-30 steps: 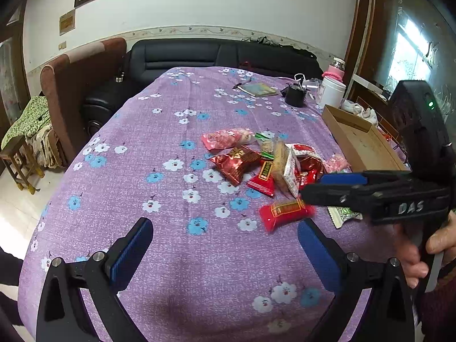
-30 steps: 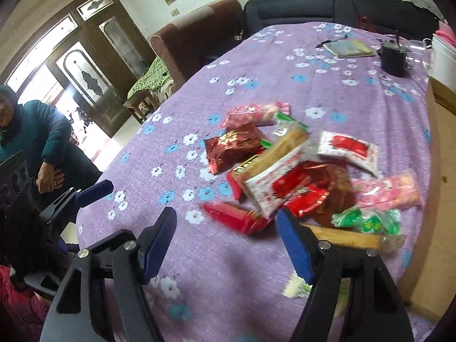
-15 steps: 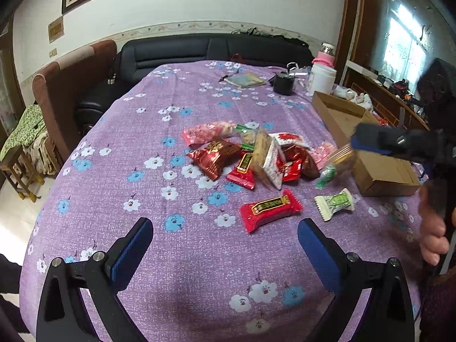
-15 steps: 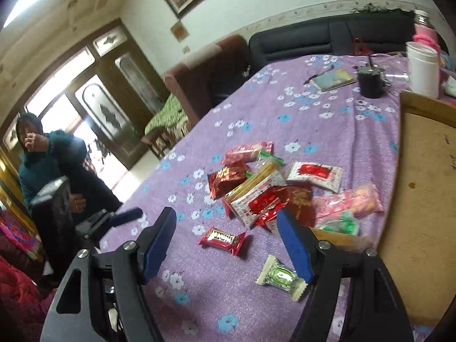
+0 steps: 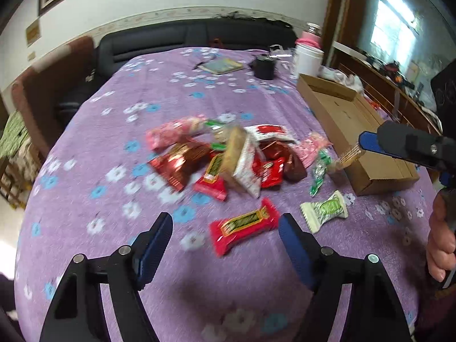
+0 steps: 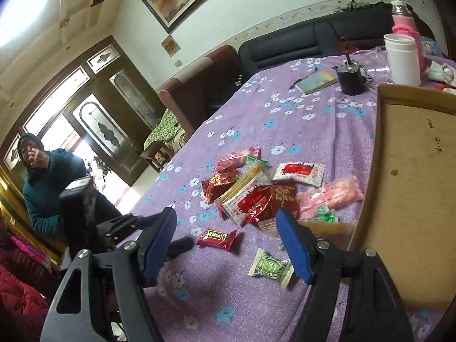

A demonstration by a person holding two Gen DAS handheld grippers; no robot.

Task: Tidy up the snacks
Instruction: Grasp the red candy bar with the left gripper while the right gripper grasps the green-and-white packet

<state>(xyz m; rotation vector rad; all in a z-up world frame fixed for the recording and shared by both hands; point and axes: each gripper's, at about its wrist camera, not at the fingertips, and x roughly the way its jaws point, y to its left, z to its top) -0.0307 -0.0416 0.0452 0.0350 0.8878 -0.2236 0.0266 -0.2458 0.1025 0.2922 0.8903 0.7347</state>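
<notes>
Above the purple flowered surface point(image 5: 85, 171) the left tool point(image 5: 225, 233) hangs with jaws apart, just narrowing, the red snack bar point(image 5: 242, 225) lying loose between them. The right tool point(image 6: 225, 233) grips a tan wafer pack point(image 5: 346, 156) beside the one cardboard box point(image 5: 356, 131). One green-white candy point(image 6: 270, 268) lies apart from the snack heap point(image 6: 256, 188). Only the right view shows a seated person point(image 6: 42, 182).
</notes>
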